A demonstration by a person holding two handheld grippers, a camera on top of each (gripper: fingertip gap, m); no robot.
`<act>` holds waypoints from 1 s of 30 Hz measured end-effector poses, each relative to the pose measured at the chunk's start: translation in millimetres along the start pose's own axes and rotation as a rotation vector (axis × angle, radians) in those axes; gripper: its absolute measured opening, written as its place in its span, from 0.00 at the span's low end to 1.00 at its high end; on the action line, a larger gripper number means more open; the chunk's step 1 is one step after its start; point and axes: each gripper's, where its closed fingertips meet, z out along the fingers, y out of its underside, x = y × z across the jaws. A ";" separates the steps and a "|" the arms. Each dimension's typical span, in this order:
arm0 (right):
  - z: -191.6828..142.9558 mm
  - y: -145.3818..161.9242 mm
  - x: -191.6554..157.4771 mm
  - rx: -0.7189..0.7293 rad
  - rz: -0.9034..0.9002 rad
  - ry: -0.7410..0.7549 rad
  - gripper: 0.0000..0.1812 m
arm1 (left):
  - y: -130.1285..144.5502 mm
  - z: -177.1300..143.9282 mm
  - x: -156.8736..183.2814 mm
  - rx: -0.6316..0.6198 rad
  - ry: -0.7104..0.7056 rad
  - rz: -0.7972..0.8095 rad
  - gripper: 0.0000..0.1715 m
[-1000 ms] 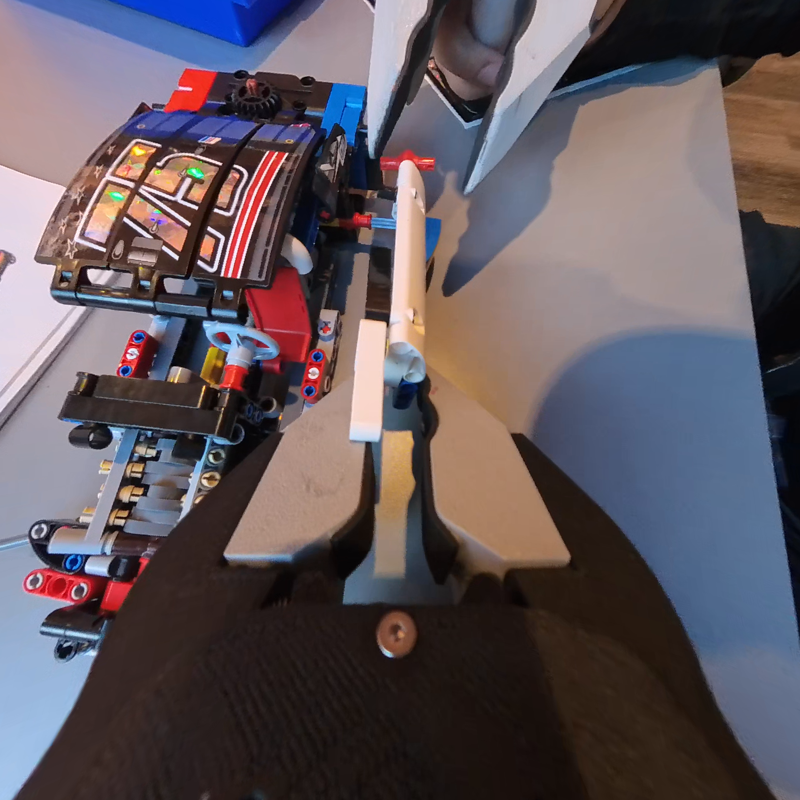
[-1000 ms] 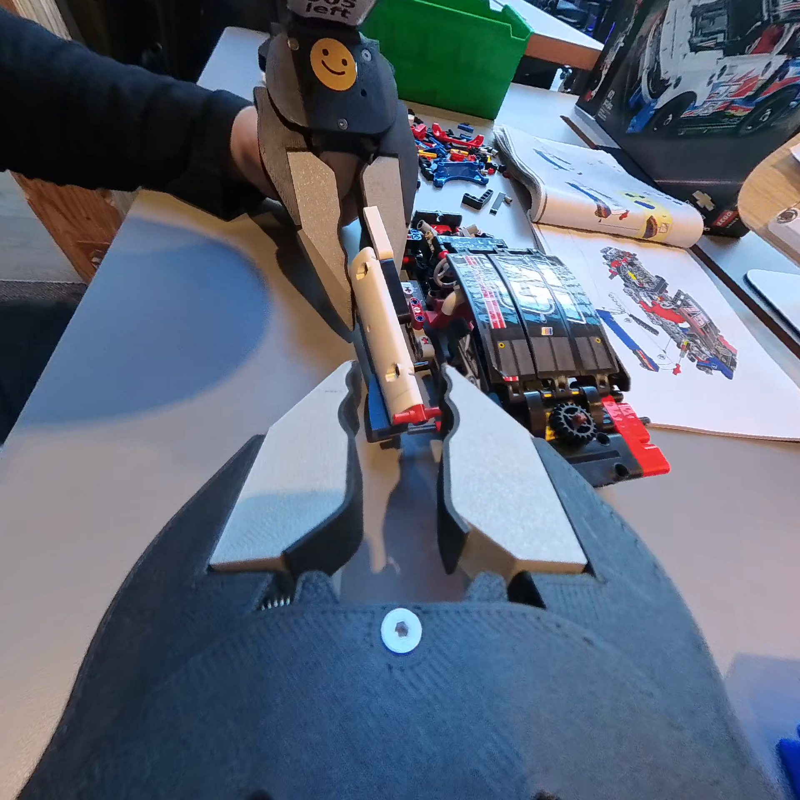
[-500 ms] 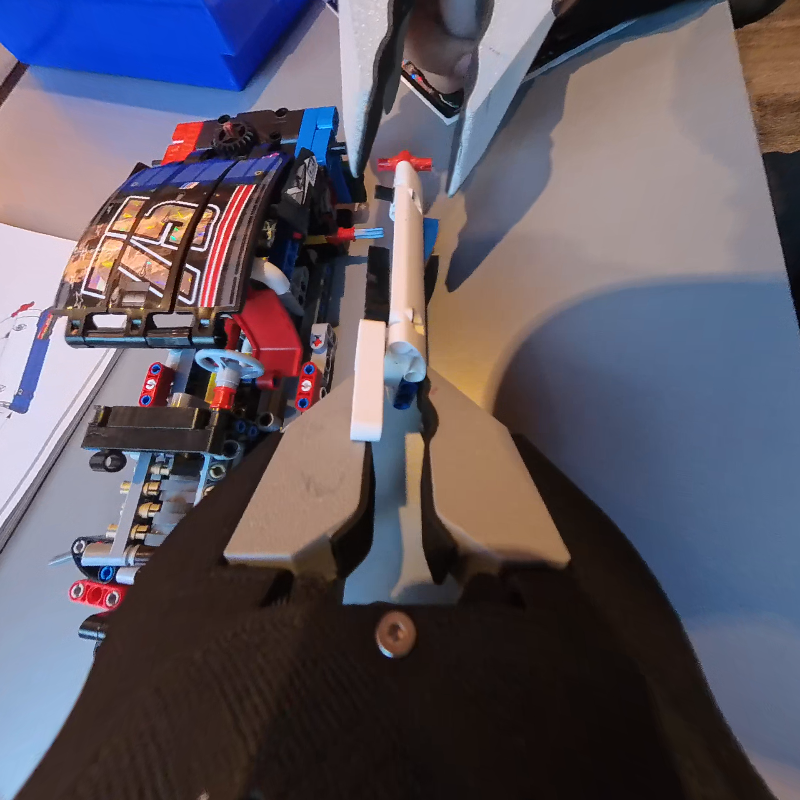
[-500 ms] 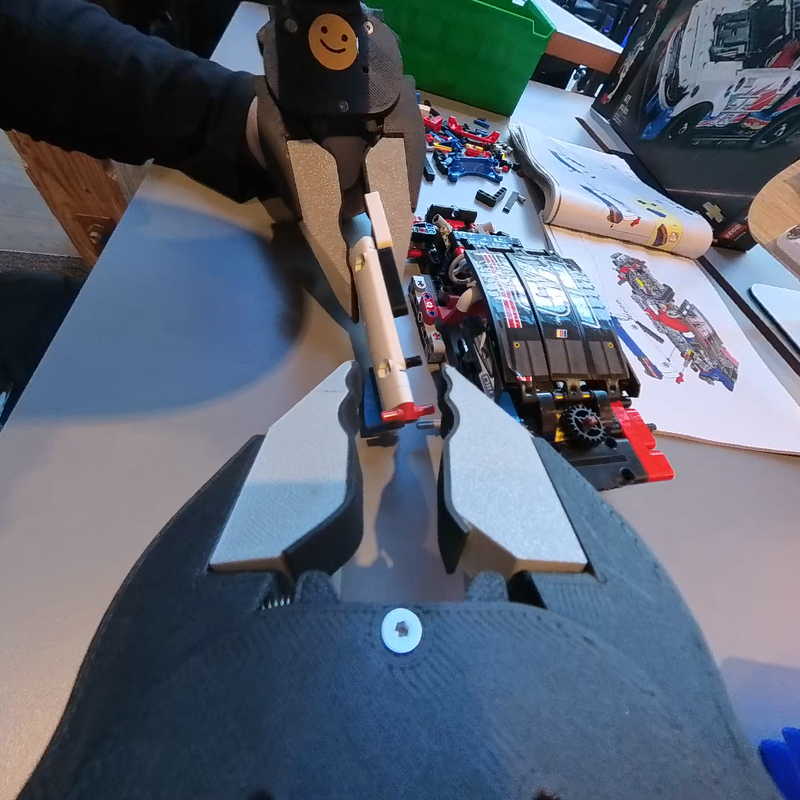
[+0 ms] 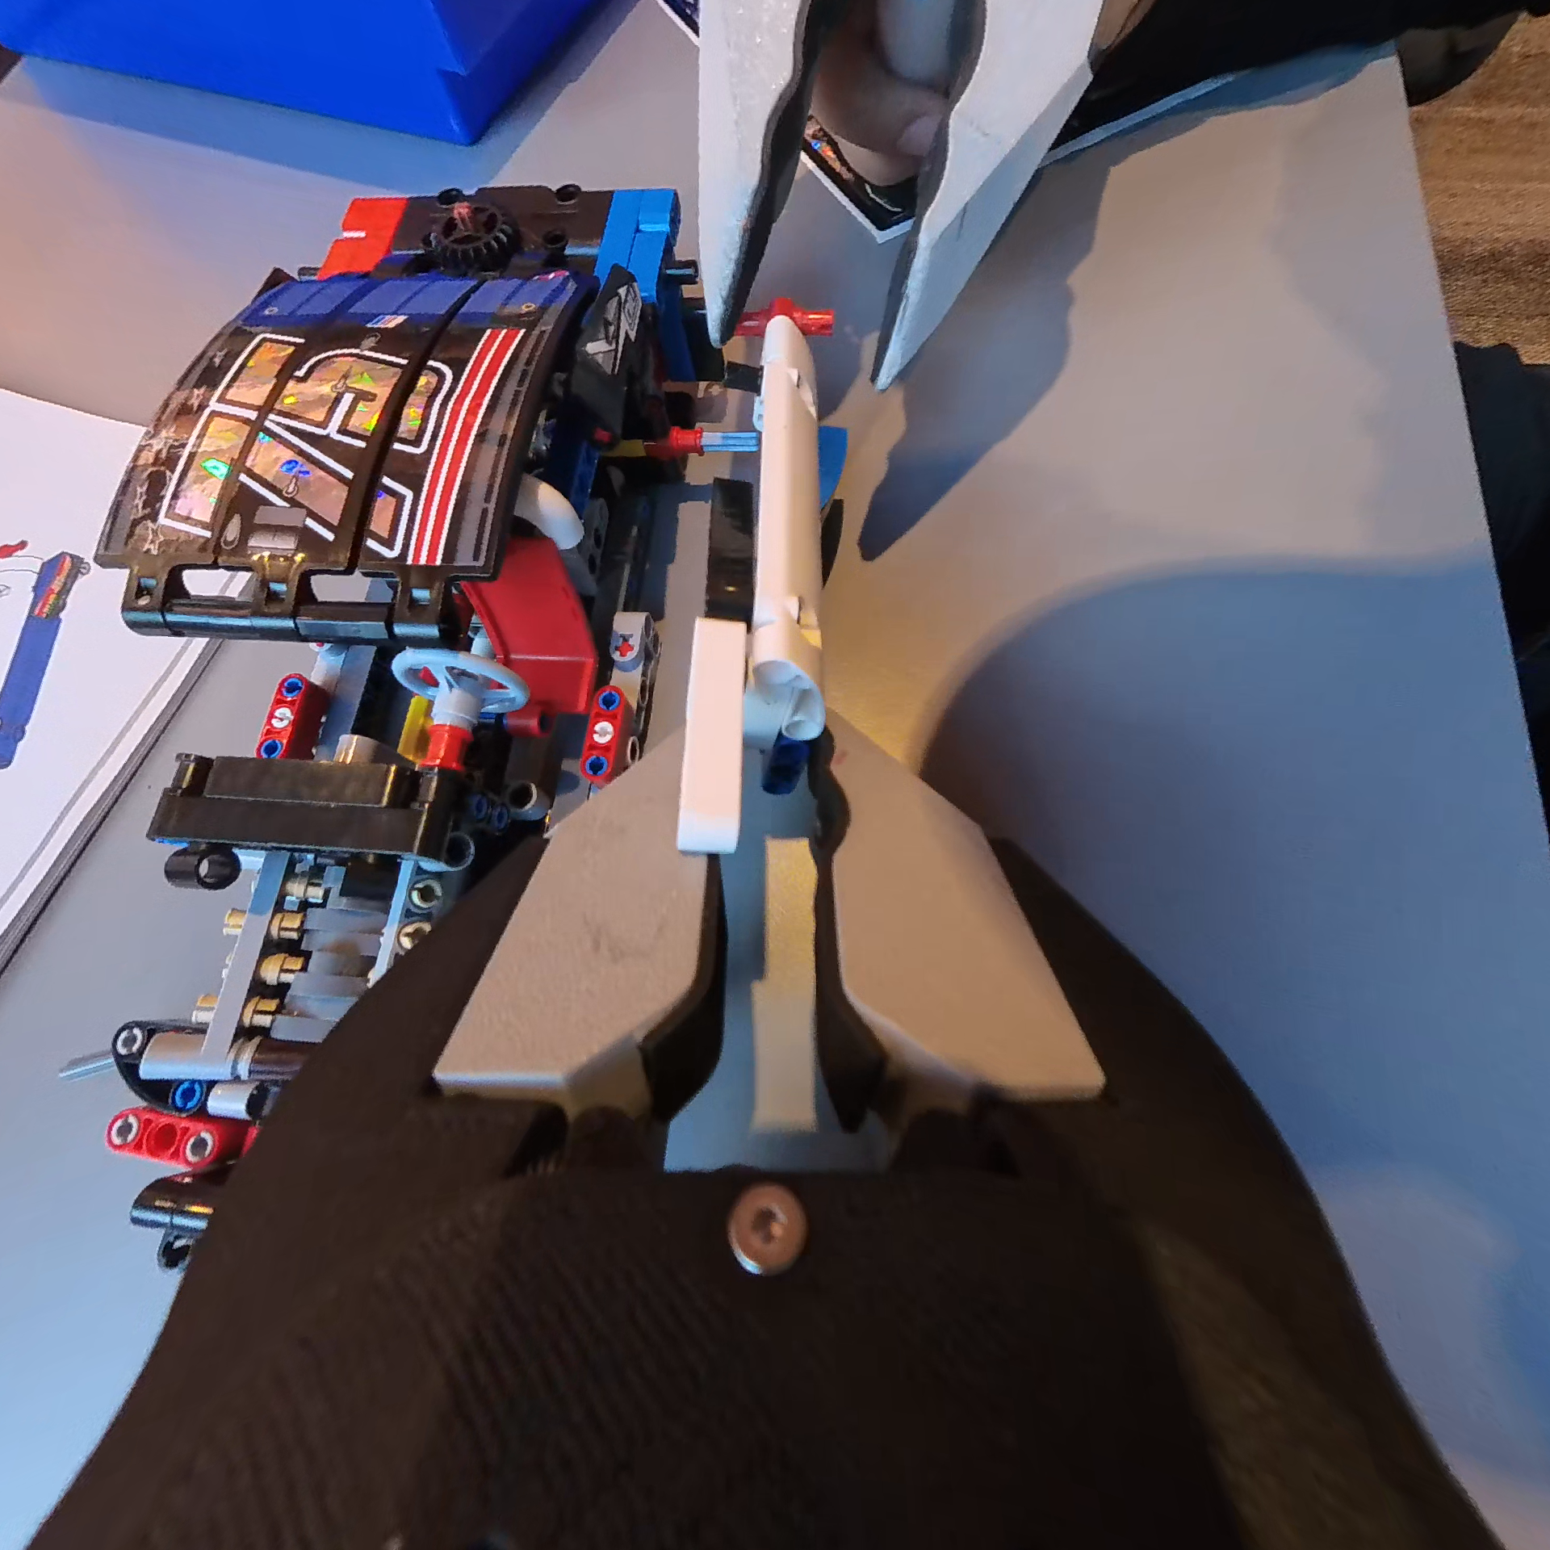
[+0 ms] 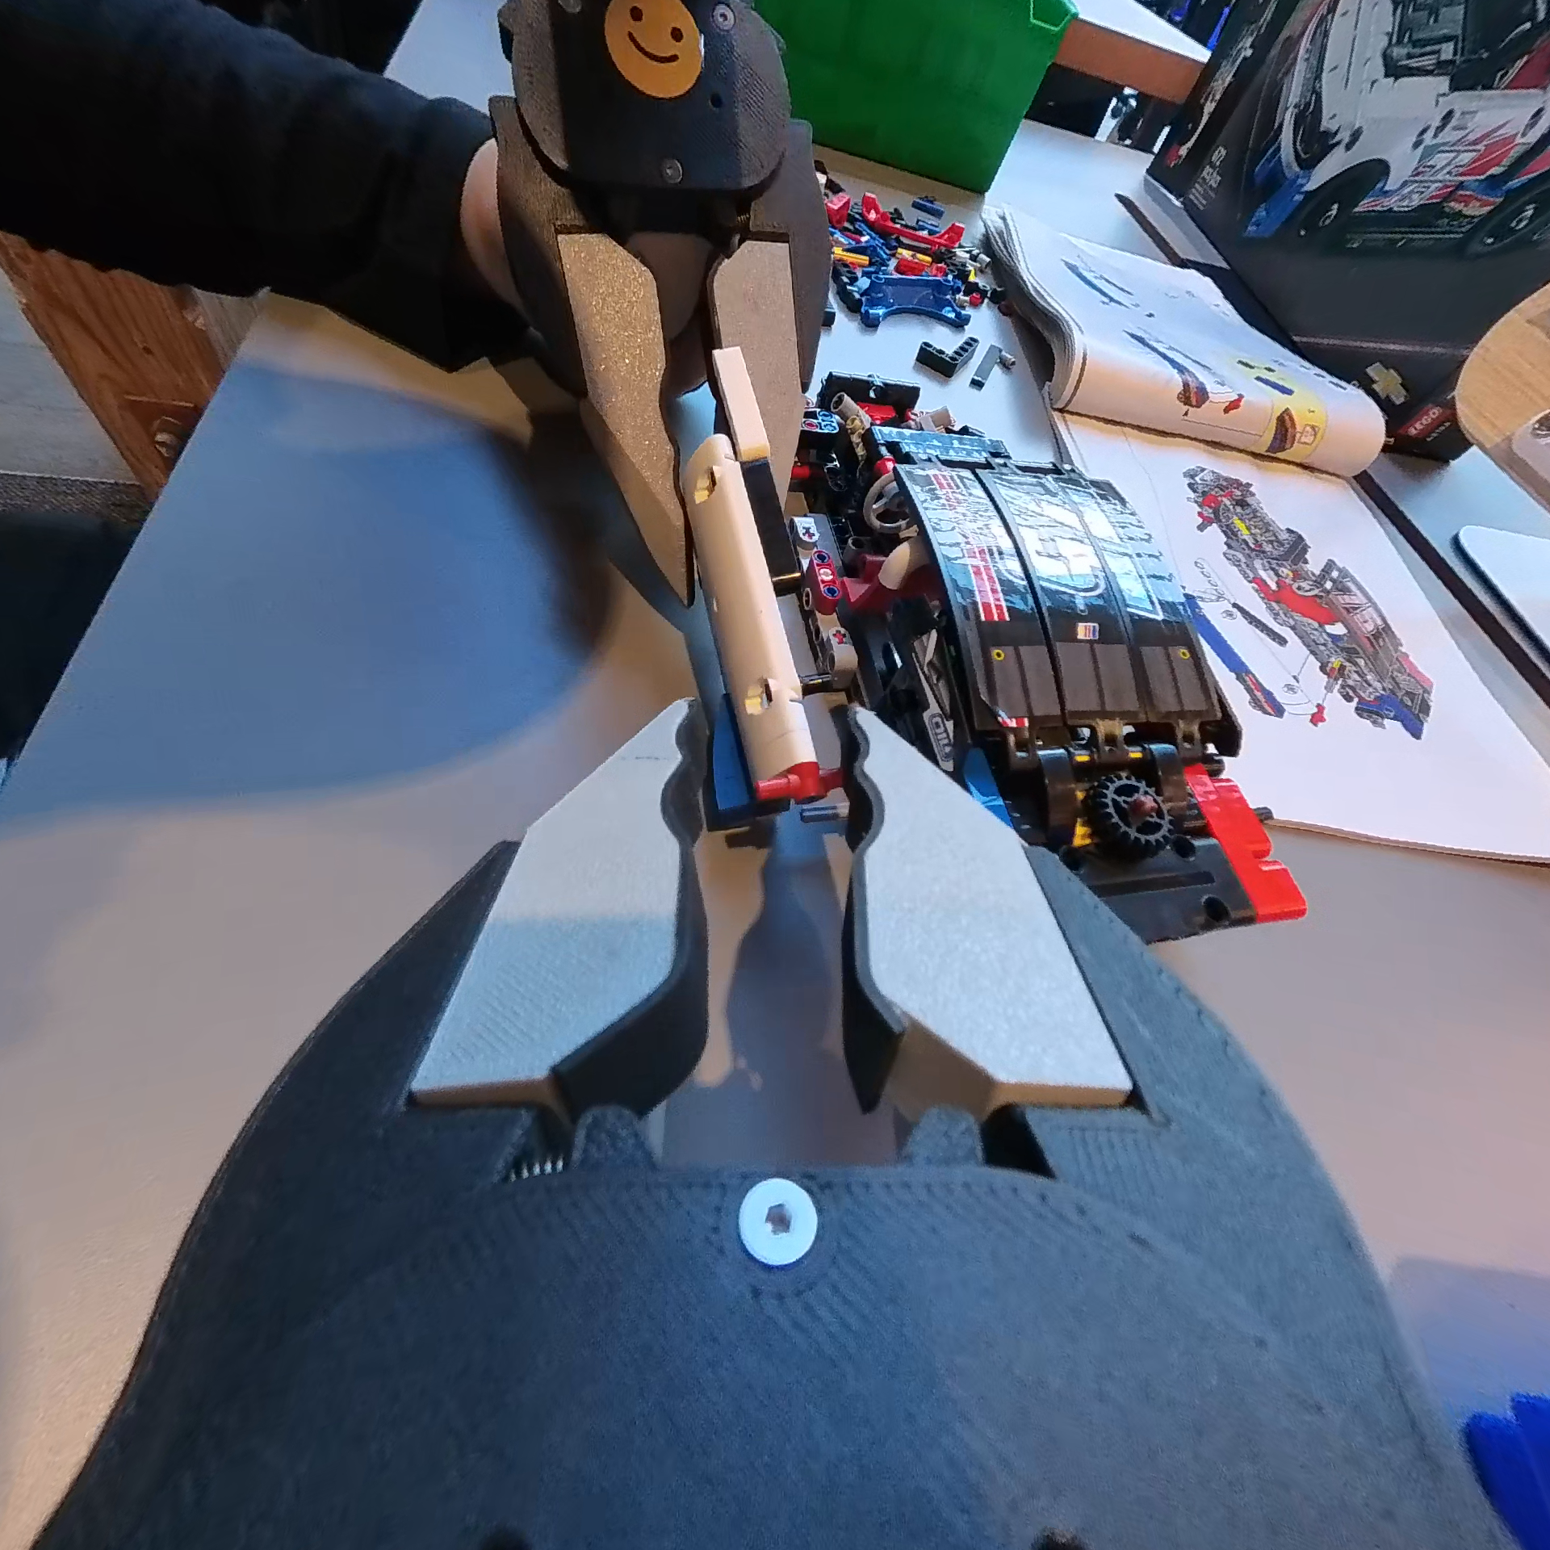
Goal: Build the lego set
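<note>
Grey worktop [image 5: 1174,587], partly built lego car [image 6: 1048,637] beside instruction sheet [image 6: 1384,671]. Left gripper [image 5: 767,784] clamped on white side panel [image 5: 784,503] against chassis; right gripper [image 6: 767,738] parted around red axle pin [image 6: 788,782]. Risk: skewed squeeze, pin missing hole, panel popping loose

A hobby or lab-style workroom, this one, set up for model building. A plain grey bench [image 6: 277,755] carries the lot: a green storage bin [image 6: 914,75] at the far edge, a blue bin [image 5: 335,59] at the other side, and loose bricks [image 6: 906,260] scattered between. An open instruction booklet [image 6: 1174,352] lies beside a big printed build sheet [image 6: 1359,671] (the product box [image 6: 1375,143] stands just behind). A half-built model car [image 6: 1048,637] sits mid-bench, with wooden furniture [image 6: 109,361] off its left edge.
</note>
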 end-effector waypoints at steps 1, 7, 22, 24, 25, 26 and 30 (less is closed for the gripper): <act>0.1 0.2 -0.1 -0.002 -0.002 0.000 0.16 | 0.0 0.0 -0.1 0.000 0.001 -0.002 0.08; 1.4 2.3 1.4 -0.017 0.000 0.010 0.15 | 1.8 -0.4 -1.0 -0.005 0.020 -0.036 0.08; 4.2 4.9 3.5 -0.041 -0.005 0.036 0.15 | 14.4 -2.5 -2.7 -0.059 0.095 -0.185 0.08; 3.9 4.6 3.1 -0.040 -0.010 0.037 0.15 | 14.9 -2.1 -2.7 -0.063 0.086 -0.175 0.08; 3.7 4.4 2.8 -0.038 -0.012 0.037 0.15 | 15.2 -2.0 -2.4 -0.065 0.084 -0.171 0.08; 3.6 4.2 2.6 -0.037 -0.014 0.036 0.15 | 15.3 -2.0 -2.5 -0.066 0.081 -0.169 0.08; 2.9 2.8 2.0 -0.026 -0.016 0.031 0.15 | 16.3 -1.5 -2.7 -0.073 0.076 -0.167 0.06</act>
